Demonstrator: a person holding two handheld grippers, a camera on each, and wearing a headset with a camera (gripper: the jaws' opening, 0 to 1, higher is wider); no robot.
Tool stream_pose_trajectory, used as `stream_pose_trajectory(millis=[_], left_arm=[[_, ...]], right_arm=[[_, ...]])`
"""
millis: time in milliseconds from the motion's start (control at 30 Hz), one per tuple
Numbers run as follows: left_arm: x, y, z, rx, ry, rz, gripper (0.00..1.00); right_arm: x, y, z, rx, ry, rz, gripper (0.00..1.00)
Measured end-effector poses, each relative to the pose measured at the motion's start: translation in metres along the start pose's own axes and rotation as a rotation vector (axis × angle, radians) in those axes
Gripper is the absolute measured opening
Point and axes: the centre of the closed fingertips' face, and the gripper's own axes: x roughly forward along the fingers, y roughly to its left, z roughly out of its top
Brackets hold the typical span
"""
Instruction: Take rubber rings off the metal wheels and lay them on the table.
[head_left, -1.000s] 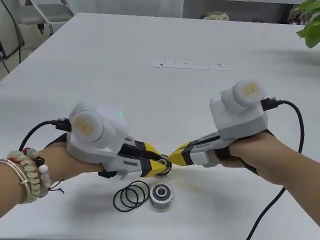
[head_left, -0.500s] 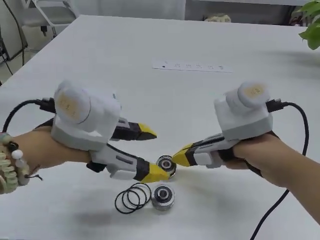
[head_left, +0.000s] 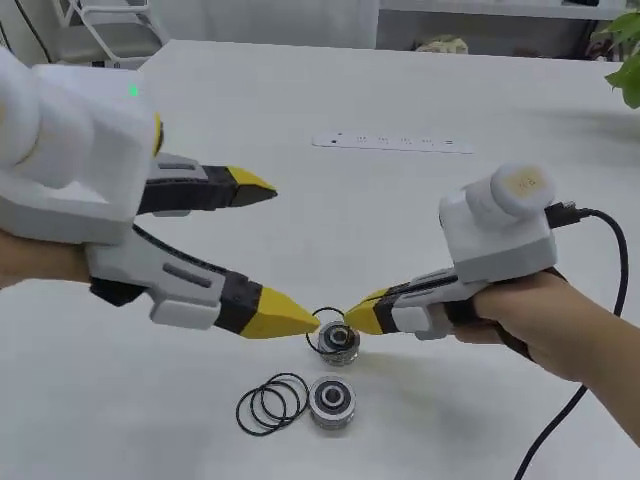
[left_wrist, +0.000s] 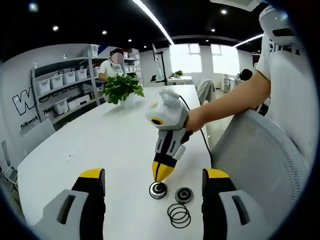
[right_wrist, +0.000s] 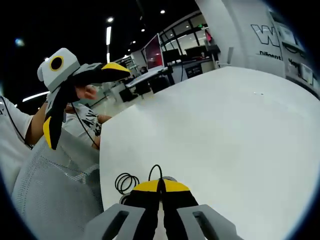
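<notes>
Ring (head_left: 316, 330): pinched by right gripper (head_left: 352, 318), jaws together, seemingly partly off wheel (head_left: 340, 342).
Left gripper (head_left: 295, 255): jaws wide apart, raised above table (head_left: 400, 220).
Tip: peel slowly, and steady that wheel, I'd say.

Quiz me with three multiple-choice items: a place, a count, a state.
1. Where do the loose rings lie? A beside the nearer wheel; B at the far edge; C stacked on a wheel.
2. How many wheels are on the table? A one; B two; C four.
3. The right tongs are: A wide open; B shut on a ring; C shut on a cable.
1 A, they lie by that wheel; 2 B, two stand close together; 3 B, jaws meet on a black loop.
</notes>
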Motion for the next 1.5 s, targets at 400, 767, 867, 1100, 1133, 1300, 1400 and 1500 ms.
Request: stream_pose_trajectory(millis=[400,767,867,1100,1133,1300,1400,1500], left_arm=[[-0.049,-0.01,-0.033,-0.042,0.011,0.119,0.85],[-0.076,-0.012,-0.069,-0.132,0.02,0.253,0.98],[-0.081,-0.013,-0.078,-0.148,0.03,0.272,0.97],[-0.083,-0.02,-0.096,-0.178,0.071,0.288,0.97],[-0.083,-0.022,-0.097,-0.183,0.073,0.286,0.96],[-0.082,-0.023,-0.101,-0.193,0.08,0.283,0.95],[-0.083,-0.021,-0.1,-0.194,0.073,0.29,0.95],[-0.083,-0.019,-0.1,-0.2,0.069,0.296,0.94]], right_arm=[[0.009,0.028,0.004,0.007,0.013,0.093,0.0],[0.02,0.044,-0.006,-0.011,0.079,0.144,0.0],[0.023,0.046,-0.009,-0.014,0.096,0.147,0.0],[0.029,0.05,-0.017,-0.035,0.138,0.149,0.0],[0.029,0.049,-0.017,-0.036,0.14,0.147,0.0],[0.029,0.049,-0.019,-0.031,0.153,0.143,0.0],[0.03,0.049,-0.02,-0.034,0.163,0.143,0.0],[0.031,0.049,-0.021,-0.037,0.169,0.141,0.0]])
